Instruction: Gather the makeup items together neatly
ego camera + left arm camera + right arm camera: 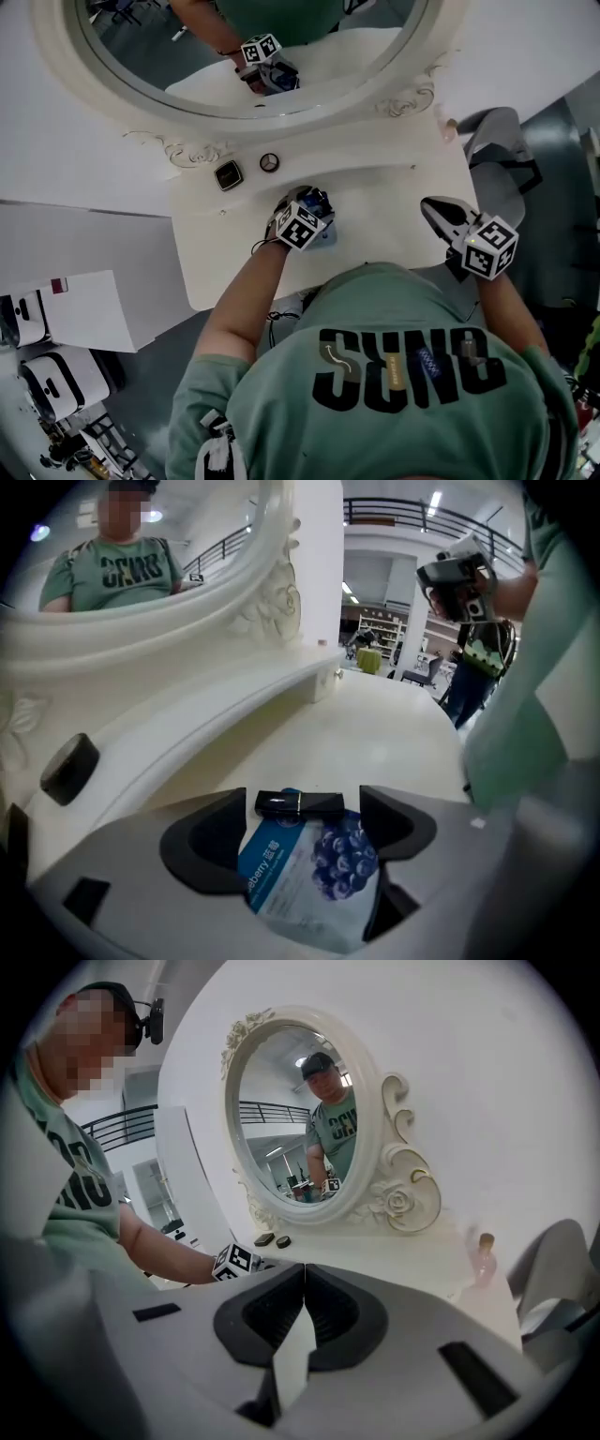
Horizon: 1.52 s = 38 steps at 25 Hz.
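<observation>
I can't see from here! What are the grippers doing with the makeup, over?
Left gripper open, straddling black tube and blueberry sachet. Right gripper shut, empty, held clear. Nothing blocking.

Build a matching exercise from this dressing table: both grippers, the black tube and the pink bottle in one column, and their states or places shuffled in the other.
Things:
1. left gripper
2. right gripper
3. black tube
4. pink bottle

States or places:
A. stands near the right edge of the table
B. jaws shut, nothing between them
C. lies at the far end of the blue sachet
D. jaws apart, one on either side of the tube

Pairs: 1-D, 2-B, 3-C, 4-A
</observation>
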Available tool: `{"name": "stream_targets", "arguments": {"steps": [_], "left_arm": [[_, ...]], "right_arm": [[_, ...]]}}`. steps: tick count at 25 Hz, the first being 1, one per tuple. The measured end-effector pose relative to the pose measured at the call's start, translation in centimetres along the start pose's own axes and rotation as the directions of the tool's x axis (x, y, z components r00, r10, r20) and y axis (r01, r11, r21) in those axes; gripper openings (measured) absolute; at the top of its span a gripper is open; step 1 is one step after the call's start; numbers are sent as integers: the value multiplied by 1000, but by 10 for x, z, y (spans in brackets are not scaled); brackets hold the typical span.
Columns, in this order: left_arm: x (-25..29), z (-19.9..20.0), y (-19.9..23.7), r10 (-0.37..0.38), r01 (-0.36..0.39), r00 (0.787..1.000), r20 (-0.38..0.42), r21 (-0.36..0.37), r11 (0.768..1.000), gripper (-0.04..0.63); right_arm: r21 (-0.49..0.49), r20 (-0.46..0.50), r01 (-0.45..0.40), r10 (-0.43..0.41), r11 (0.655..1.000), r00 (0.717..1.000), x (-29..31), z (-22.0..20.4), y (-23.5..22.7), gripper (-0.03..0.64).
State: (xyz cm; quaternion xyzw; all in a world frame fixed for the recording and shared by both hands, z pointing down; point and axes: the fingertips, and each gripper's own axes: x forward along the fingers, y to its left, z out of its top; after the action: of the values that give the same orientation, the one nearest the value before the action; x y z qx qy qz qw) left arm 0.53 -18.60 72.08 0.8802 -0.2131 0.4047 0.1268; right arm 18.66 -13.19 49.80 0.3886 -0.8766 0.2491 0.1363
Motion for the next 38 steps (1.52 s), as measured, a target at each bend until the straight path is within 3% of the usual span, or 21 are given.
{"name": "stream_targets", "arguments": {"steps": [6, 14, 18, 21, 27, 38], "left_arm": [[25, -7, 2, -41, 44, 997, -66, 52, 998, 380], [26, -8, 2, -95, 98, 992, -78, 39, 994, 365], [9, 11, -9, -115, 116, 993, -16, 59, 992, 365], [-17, 41, -19, -128, 121, 991, 49, 122, 985, 365], [-58, 83, 9, -63, 42, 996, 69, 276, 960, 365], [-33, 86, 78, -7, 26, 998, -59, 331, 943, 365]], "right_arm": [[34, -18, 40, -40, 999, 999, -16, -15, -14, -5], [36, -25, 36, -35, 999, 999, -20, -24, -16, -5], [28, -9, 17, -16, 999, 1000, -18, -17, -10, -5], [24, 4, -6, 6, 1000, 1000, -13, -12, -3, -5], [13, 39, -52, 52, 999, 998, 5, 2, 10, -5], [70, 54, -8, 4, 998, 999, 9, 1, -12, -5]]}}
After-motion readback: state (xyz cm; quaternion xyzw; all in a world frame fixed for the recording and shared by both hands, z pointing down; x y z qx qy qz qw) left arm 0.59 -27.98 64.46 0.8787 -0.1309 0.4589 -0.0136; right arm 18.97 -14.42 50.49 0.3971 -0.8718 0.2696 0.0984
